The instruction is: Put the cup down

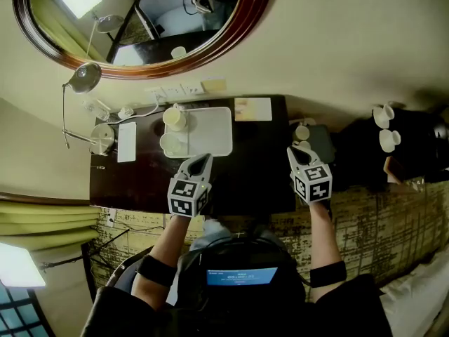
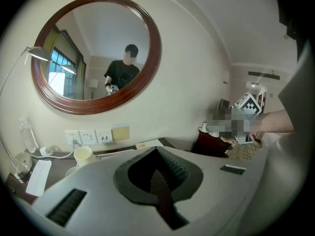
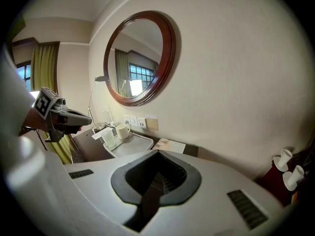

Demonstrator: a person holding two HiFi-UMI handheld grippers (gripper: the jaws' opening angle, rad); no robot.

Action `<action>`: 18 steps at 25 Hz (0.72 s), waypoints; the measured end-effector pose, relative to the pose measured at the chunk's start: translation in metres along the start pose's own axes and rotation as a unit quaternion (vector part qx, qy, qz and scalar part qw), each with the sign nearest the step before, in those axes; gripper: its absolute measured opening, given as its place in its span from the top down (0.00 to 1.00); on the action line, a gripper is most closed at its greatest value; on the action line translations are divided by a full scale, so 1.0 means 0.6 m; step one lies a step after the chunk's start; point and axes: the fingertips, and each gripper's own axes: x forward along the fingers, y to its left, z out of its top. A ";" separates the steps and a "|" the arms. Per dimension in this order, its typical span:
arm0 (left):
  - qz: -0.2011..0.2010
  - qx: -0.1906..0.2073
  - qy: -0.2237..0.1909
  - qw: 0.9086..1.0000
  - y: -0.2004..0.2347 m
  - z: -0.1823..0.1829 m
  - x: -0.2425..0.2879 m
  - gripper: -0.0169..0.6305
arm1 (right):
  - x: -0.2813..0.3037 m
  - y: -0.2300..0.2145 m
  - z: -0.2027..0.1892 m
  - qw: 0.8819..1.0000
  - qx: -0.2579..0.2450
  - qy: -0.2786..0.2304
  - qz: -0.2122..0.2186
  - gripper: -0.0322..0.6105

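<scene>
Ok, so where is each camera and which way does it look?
Head view: on the person's head, looking steeply down at desk, tray, forearms, left gripper and right gripper.
Left gripper view: rides the left gripper, facing the wall and mirror over its shut jaws; the right gripper shows at right.
Right gripper view: rides the right gripper, facing the same wall over its shut jaws; the left gripper shows at left.
Both gripper views share the mirror and the cream mug.

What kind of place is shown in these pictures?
Probably a hotel room: an oval mirror hangs on the wall above a dark desk, a tray with cups stands on the desk, and a lamp stands near the sockets.
</scene>
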 end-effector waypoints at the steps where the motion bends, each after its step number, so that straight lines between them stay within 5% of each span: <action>1: 0.001 0.000 0.000 1.000 -0.002 -0.001 -0.001 0.97 | 0.000 0.002 -0.002 1.000 -0.002 0.002 0.003 0.95; 12: 0.028 0.034 0.054 0.998 0.050 -0.030 -0.001 0.97 | 0.007 0.040 -0.021 0.999 -0.017 0.019 0.028 0.95; 18: 0.018 0.068 0.171 0.983 0.129 -0.081 0.021 0.58 | 0.031 0.104 -0.024 0.998 -0.026 0.031 0.053 0.95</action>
